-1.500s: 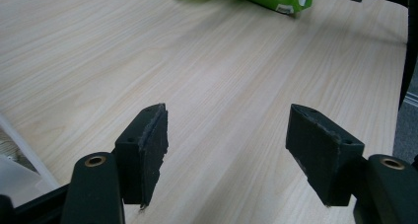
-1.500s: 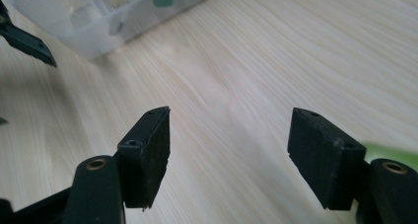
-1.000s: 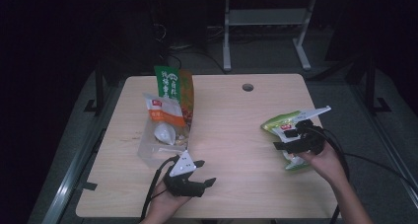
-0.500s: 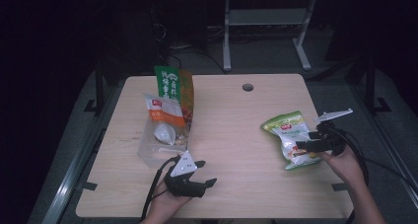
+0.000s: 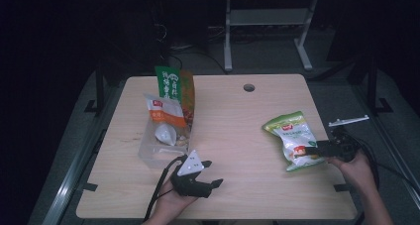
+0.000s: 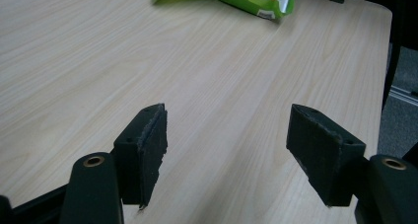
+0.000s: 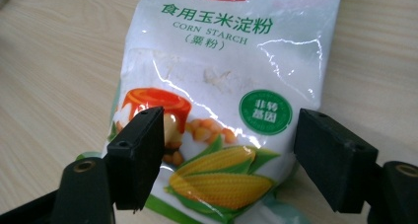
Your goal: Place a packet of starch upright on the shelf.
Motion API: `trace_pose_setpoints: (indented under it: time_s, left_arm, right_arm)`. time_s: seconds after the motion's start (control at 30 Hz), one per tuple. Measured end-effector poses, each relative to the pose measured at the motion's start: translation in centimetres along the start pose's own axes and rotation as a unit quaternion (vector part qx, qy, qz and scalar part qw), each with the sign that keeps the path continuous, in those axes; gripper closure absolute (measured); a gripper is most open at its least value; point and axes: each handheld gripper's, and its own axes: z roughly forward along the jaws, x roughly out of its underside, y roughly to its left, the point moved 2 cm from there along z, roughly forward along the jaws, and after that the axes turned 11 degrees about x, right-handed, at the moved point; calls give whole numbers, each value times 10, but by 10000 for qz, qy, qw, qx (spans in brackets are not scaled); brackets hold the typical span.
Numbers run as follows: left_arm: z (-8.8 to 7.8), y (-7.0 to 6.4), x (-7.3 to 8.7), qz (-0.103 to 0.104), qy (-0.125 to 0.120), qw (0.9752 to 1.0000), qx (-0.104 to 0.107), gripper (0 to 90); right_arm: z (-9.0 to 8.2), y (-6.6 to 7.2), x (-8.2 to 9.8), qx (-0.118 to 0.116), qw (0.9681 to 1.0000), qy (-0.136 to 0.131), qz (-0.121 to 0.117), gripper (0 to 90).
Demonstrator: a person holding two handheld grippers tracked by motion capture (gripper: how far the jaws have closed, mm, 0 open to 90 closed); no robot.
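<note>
The right tongs (image 5: 313,149), jaws just opening, frame a green-and-white plastic corn starch bag (image 5: 293,138) lying flat on the pale wooden worktop (image 5: 237,131). The left tongs (image 5: 210,173) hang open and empty near the front edge.

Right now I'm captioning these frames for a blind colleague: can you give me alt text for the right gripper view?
A bag of corn starch, white and green with corn cobs printed on it, lies flat on a pale wooden table. The right tongs stand open just above its lower end, one black jaw on each side, not pressing it.
</note>
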Motion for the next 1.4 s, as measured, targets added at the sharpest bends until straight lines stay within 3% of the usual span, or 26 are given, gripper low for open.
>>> trace_pose_setpoints:
  time_s: [0.43, 0.67, 0.8, 0.93, 1.2, 1.4]
  left_arm:
    - [26, -8, -30, 248, 35, 9996, 150, 312]
    - [45, -8, -40, 246, 91, 9994, 242, 313]
    - [56, -7, -44, 240, 118, 9992, 313, 314]
    - [68, -5, -48, 239, 188, 9988, 384, 320]
    - [82, -3, -56, 216, 150, 9988, 401, 322]
    - [86, -2, -62, 225, 146, 9988, 415, 322]
  right_arm:
    - [-3, 22, 26, 73, 9997, 155, -190, 316]
    - [-1, 37, 35, 79, 9992, 199, -333, 388]
    - [-1, 42, 36, -123, 9986, 329, -392, 415]
    - [-7, 35, 28, 11, 9996, 101, -274, 333]
    - [-4, 9, -9, 435, 9989, -154, -11, 313]
    - [15, -8, -32, 631, 9977, 55, 236, 326]
